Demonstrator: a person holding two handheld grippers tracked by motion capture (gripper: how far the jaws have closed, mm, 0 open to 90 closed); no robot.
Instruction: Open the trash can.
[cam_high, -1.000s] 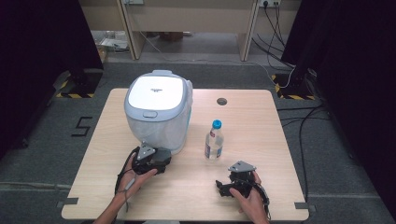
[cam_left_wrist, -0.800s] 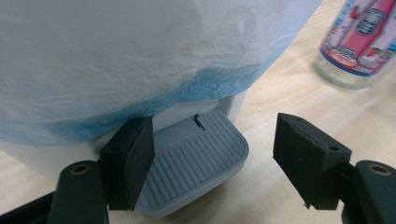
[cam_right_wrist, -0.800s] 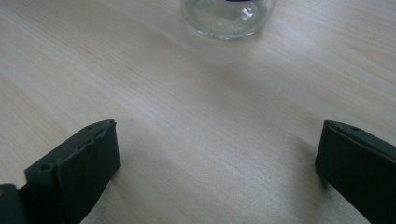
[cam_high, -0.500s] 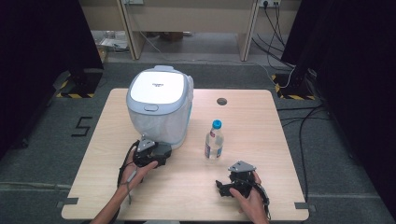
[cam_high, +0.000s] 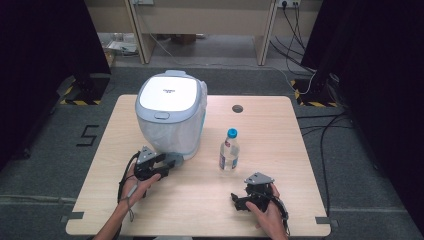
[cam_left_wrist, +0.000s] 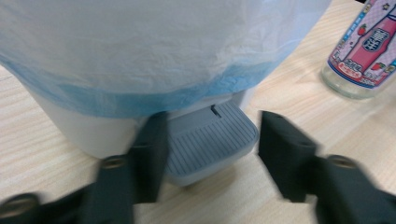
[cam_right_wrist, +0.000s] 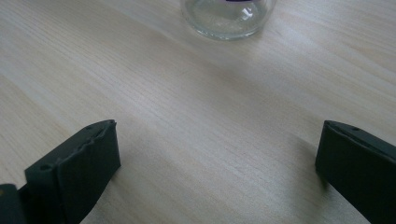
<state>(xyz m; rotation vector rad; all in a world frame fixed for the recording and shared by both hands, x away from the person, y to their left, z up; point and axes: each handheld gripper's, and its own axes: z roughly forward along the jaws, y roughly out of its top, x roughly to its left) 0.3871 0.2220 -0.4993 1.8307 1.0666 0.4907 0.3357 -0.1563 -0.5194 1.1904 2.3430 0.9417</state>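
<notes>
So here's the setup: a person sits at a light wooden tabletop with a hand-held gripper in each hand. Toward the back left of the tabletop stands a white pedal bin with a blue-edged plastic liner, lid shut. Just right of it, a bit nearer the person, a clear bottle with a blue cap stands upright, apart from the bin.

The left hand-held gripper is right up at the foot of the bin. In the left gripper view its jaws are spread wide either side of the grey ribbed pedal sticking out from the bin's base. The left jaw looks close against the pedal's edge, the right one sits clear of it with bare wood between, so it isn't gripping anything. The picture's a bit blurry, so I can't tell if the near jaw actually touches. The bottle's pink label shows off to the upper right there.

The right hand-held gripper rests low near the front right of the tabletop, well short of the bottle. Its jaws are wide open too, nothing between them but wood grain, with the bottle's glass base ahead.
</notes>
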